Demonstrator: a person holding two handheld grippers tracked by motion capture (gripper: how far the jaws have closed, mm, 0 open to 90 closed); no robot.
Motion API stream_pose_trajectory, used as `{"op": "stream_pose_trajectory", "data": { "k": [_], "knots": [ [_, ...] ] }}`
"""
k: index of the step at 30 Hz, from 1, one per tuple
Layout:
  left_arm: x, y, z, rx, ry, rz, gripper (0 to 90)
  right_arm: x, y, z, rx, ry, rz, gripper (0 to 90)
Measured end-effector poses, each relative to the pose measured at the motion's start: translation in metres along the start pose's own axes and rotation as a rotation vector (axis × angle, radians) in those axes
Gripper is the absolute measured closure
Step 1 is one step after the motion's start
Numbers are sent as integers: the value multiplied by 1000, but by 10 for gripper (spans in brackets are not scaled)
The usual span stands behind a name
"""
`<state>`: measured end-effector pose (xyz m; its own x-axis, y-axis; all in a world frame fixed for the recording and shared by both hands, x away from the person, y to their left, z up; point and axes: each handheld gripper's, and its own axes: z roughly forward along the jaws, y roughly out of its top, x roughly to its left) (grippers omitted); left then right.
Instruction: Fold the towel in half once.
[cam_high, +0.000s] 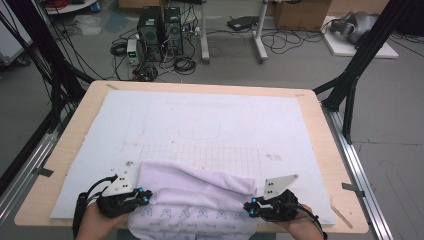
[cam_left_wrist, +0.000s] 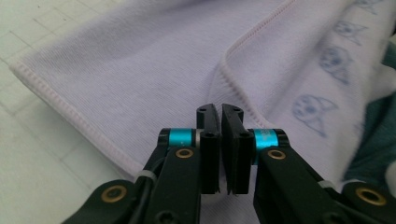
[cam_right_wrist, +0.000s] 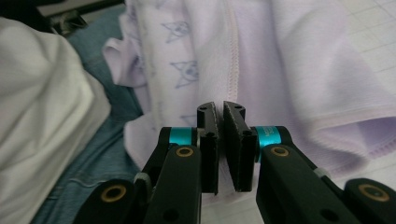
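Towel (cam_high: 192, 202), pale lilac w/ cat-face print, lies bunched at near edge of table (cam_high: 320, 130), partly hanging over toward the person. L gripper (cam_high: 143, 196) at its left side, jaws nearly together, pinching towel hem in left gripper view (cam_left_wrist: 219, 119). R gripper (cam_high: 250, 207) at right side, jaws narrow too, clamped on towel edge (cam_right_wrist: 219, 114). Beyond: white gridded mat (cam_high: 210, 125); farther off, PC towers (cam_high: 160, 32) on floor.
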<state>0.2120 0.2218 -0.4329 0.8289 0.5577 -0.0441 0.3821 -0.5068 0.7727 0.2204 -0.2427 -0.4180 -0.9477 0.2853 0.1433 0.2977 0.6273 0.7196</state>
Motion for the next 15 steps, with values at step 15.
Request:
{"op": "stream_pose_trajectory", "data": {
  "k": [15],
  "knots": [
    [8,12,-28,-74,37,-10,740,-7,13,-18,-68,-141,-5,606]
  ]
}}
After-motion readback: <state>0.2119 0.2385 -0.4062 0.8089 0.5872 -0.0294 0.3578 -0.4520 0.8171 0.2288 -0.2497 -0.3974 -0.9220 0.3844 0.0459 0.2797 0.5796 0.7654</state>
